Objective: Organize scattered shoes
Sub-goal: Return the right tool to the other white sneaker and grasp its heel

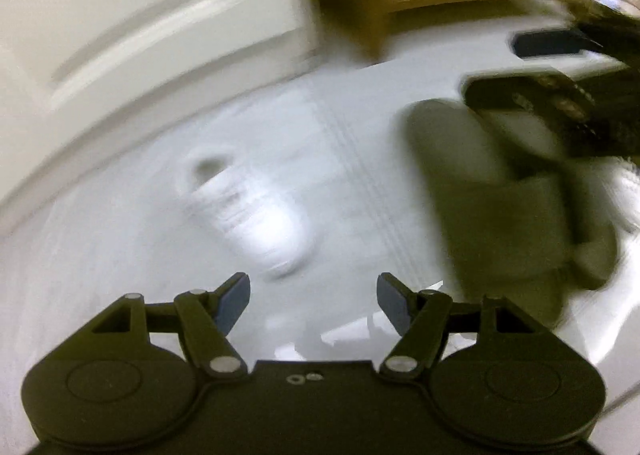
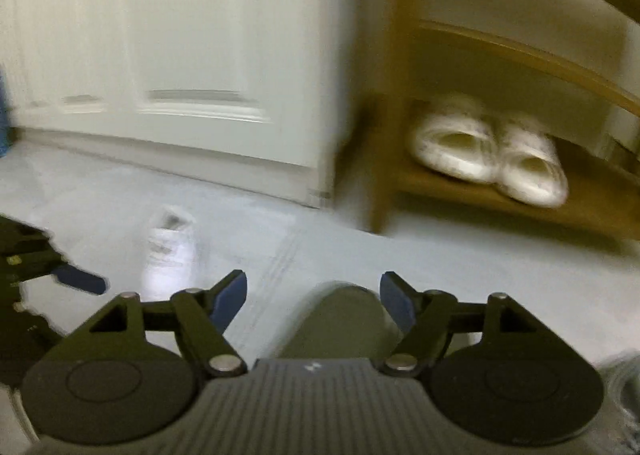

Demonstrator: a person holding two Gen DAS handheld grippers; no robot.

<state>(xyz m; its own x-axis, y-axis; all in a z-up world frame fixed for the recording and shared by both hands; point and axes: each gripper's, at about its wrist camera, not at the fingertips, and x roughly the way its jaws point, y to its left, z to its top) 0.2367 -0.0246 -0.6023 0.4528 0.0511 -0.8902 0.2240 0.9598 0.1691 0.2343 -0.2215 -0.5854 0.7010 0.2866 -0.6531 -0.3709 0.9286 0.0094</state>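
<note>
A white sneaker (image 1: 248, 211) lies on the pale floor (image 1: 352, 143) ahead of my left tongs (image 1: 314, 301), smeared by blur; I can read no brand or writing on it. From my right-hand camera the same sneaker (image 2: 170, 245) sits near the white panelled door (image 2: 192, 55). To its right lies an olive-green slide sandal (image 1: 492, 207), well apart from it, strap toward me; in the right view its toe (image 2: 344, 319) shows just beyond my right tongs (image 2: 313, 301).

My left tongs are spread, with only bare floor between the blue pads. My right tongs are spread too; the sandal's toe shows in the gap, but the pads do not press on it.

The wooden shoe rack (image 2: 384, 159) stands beside the door. Its bottom shelf holds a pair of white slippers (image 2: 492, 155), side by side, touching, openings facing out. No label on them is legible.
</note>
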